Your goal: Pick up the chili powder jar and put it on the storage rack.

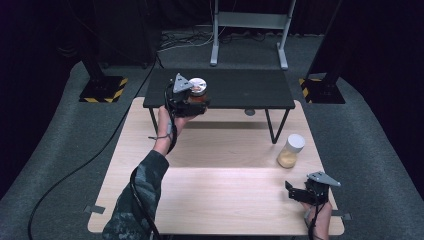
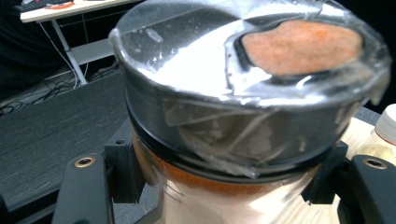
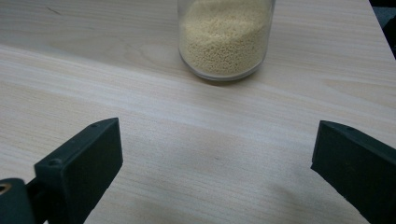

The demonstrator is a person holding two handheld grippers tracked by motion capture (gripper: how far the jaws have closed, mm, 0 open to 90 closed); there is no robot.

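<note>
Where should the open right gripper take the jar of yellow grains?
Judging by its pose, grip the jar of yellow grains around its straight glass body below the white cap, coming level from the person's side. It stands upright ahead of the right gripper, whose jaws are spread wide.

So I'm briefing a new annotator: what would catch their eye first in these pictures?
The left gripper, raised at the near left edge of the black shelf, jaws shut on a jar of orange powder with a taped lid. Next, the jar of yellow grains standing on the wooden table, ahead of the open right gripper.
</note>
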